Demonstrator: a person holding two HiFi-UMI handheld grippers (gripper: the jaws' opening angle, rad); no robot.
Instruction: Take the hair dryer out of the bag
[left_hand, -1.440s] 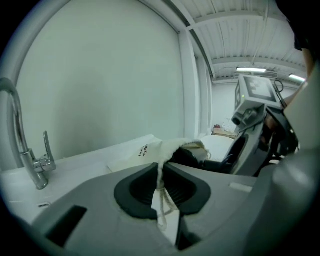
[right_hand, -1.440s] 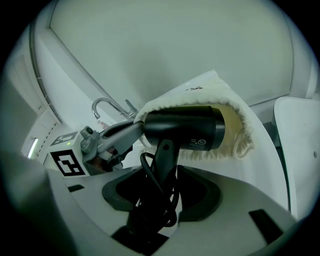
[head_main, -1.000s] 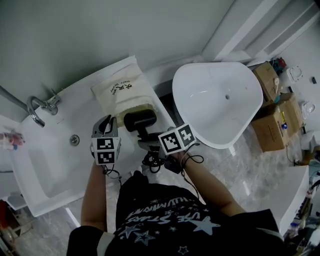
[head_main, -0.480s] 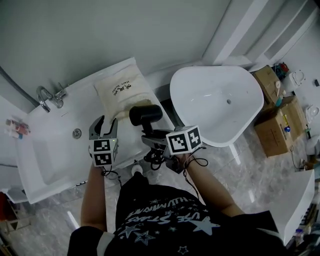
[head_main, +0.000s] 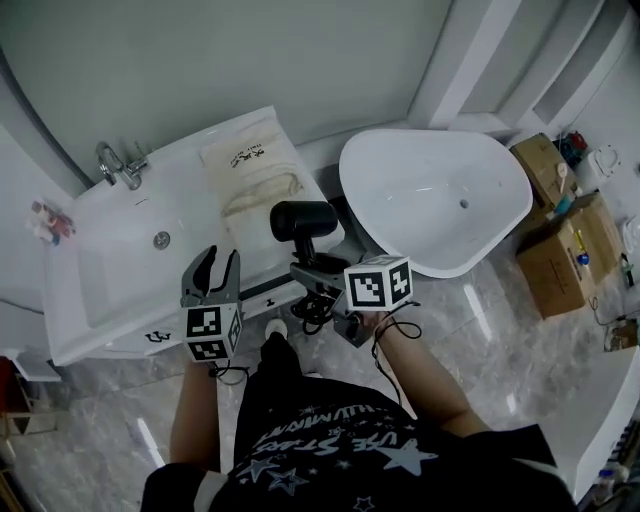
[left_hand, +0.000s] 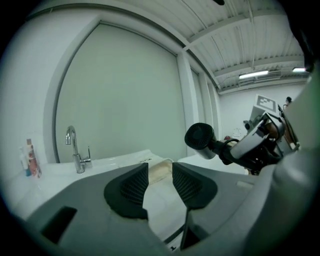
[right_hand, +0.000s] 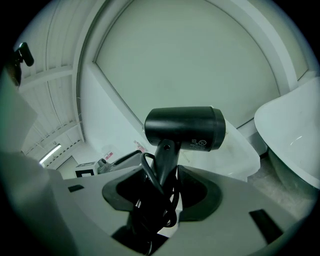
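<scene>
Right gripper (right_hand: 160, 175) is clamping the hair dryer (right_hand: 185, 127) by its handle, jaws partway apart; the handle is pointing along them, barrel crosswise.

We only read "STARS" on the black shirt (head_main: 335, 440), on the near side of the hair dryer (head_main: 303, 220). Dark print on the bag (head_main: 255, 170) just beyond the hair dryer is too small. The hair dryer's own label (right_hand: 200, 143) is illegible.

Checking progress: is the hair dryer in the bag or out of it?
Out. The right tool grips the hair dryer by its handle, clear of the bag lying beyond.
</scene>
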